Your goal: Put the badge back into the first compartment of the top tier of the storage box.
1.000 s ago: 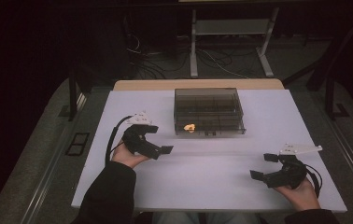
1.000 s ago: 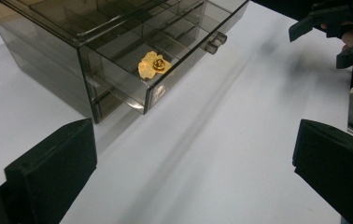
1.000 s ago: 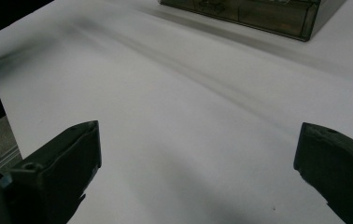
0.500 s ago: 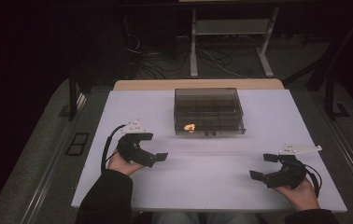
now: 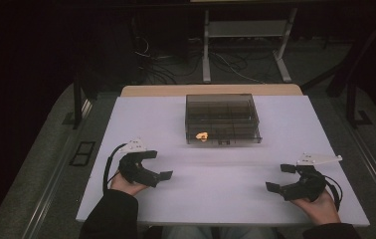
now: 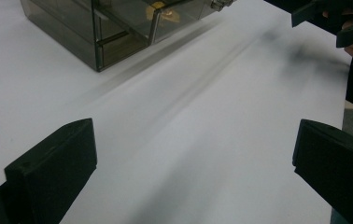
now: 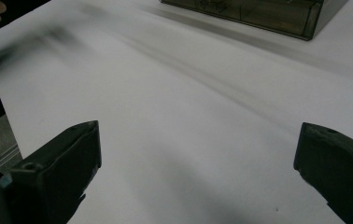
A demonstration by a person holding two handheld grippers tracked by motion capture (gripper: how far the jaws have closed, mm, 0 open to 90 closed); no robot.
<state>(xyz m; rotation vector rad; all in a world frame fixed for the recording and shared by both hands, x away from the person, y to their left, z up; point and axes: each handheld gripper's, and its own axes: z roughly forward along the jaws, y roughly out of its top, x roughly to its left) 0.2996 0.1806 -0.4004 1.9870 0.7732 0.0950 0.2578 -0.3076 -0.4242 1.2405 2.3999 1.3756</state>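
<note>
Left claw [image 5: 158, 165] sits near the worktop's [image 5: 226, 174] front-left edge, jaws spread wide w/ nothing between them. Right claw [image 5: 278, 178] rests at the front right, also wide open and empty. The box [image 5: 223, 118], a smoky clear case w/ compartments, stands at the middle back, well apart from both; a small orange piece [image 5: 202, 135] lies in its front-left compartment.

Risk, as I judge it: the box looks light, so a 1-sided push at its front latch could slide it backward instead of opening it.

Hard to tell: whether the lid is latched, what the orange piece is, and what's in the other compartments.
</note>
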